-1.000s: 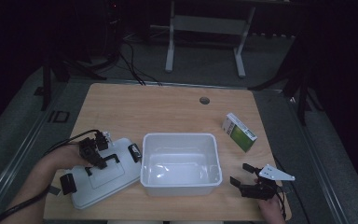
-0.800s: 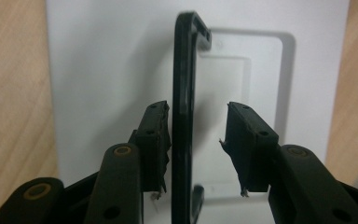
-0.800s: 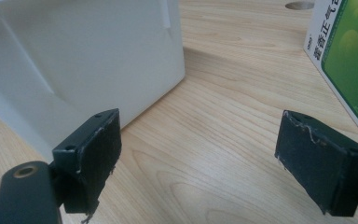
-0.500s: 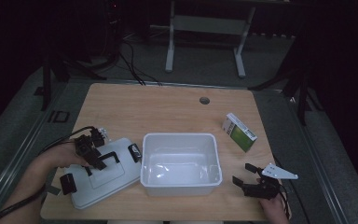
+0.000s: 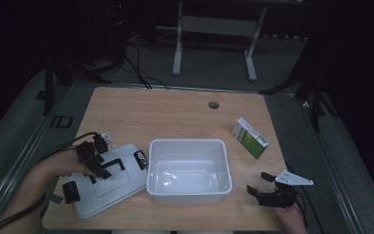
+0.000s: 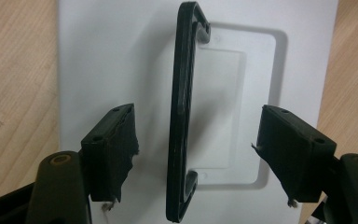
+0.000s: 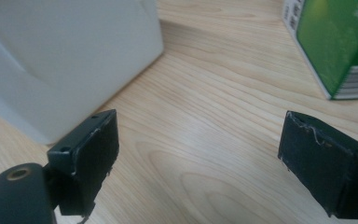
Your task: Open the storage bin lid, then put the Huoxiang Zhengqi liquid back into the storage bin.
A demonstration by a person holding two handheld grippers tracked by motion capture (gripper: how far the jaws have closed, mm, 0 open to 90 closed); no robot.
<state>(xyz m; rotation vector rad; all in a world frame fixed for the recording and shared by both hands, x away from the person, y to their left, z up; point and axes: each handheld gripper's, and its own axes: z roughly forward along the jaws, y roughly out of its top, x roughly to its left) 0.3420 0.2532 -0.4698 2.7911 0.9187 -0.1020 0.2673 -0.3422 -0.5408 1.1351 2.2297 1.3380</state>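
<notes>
**Desk:** What's the subject here?

**Photographer:** The white lid, lying flat on the wooden table, just left of the open white bin and touching or nearly touching its left wall. A black handle stands raised on top of it.

**Desk:** And the tool over it?

**Photographer:** The left gripper hangs directly above that handle, jaws spread wide and holding nothing. In the left gripper view the handle's long bar runs straight away from the camera, up the middle of the gap, one pad on either side and neither touching it. So the bar's length lies across the closing direction, which is what a squeeze on it needs.

**Desk:** So the grab looks imminent?

**Photographer:** That's my reading: drop a little, then close across the thin bar. It sits slightly nearer the left pad than the right.

**Desk:** The other hand?

**Photographer:** The right gripper rests low by the bin's right front corner, also released and empty, well apart from the lid with the bin between them. The left is clearly the nearer one.

**Desk:** Anything else in frame?

**Photographer:** A green and white carton lies on the table beyond the right gripper, to the right of the bin.
</notes>
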